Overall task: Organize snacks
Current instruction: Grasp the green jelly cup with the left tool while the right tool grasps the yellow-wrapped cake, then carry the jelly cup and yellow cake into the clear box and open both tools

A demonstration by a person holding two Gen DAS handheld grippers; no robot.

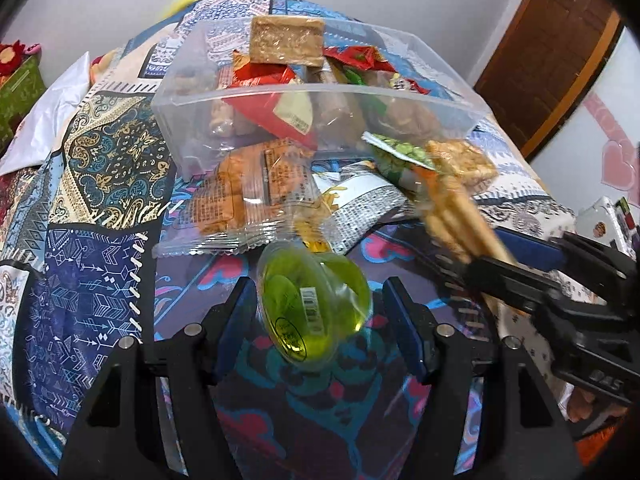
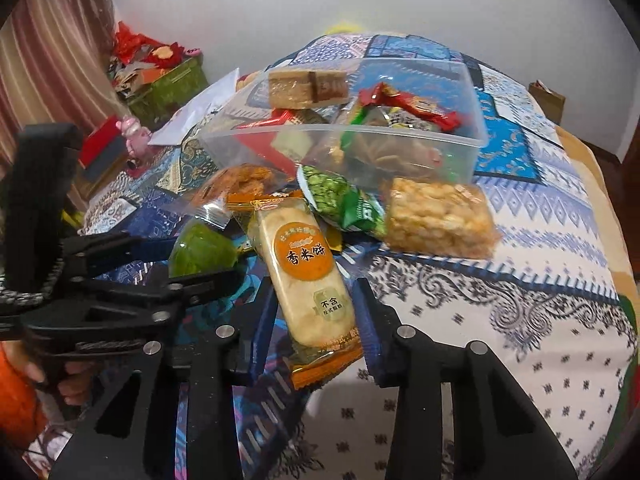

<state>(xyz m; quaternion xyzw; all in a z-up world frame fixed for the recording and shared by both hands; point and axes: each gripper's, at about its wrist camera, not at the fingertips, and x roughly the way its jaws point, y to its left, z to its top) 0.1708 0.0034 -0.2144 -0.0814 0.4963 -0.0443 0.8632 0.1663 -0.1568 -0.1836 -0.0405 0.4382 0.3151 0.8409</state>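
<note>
We see one clear plastic box [image 1: 192,116] ahead of both grippers on the patterned cloth [image 1: 100,160], without a lid. It holds a heap of wrapped snacks: a tan crispy bar [image 1: 286,42] on top, red packets [image 1: 360,58] and green ones beneath; an exact count cannot be made.

Left gripper [image 1: 318,312]: one green jelly cup [image 1: 316,304] lies tilted between the fingers. The jaws stand apart with a gap on each side; nothing is grasped.

Right gripper [image 2: 316,320]: one orange rice-cracker packet [image 2: 308,280] sits between the fingers, which appear to press its sides.

Loose beyond the fingertips, before the box: one puffed-rice bar [image 2: 438,220], one green pea packet [image 2: 340,200], one clear packet of orange crackers [image 1: 240,188], one silver packet [image 1: 352,204].
</note>
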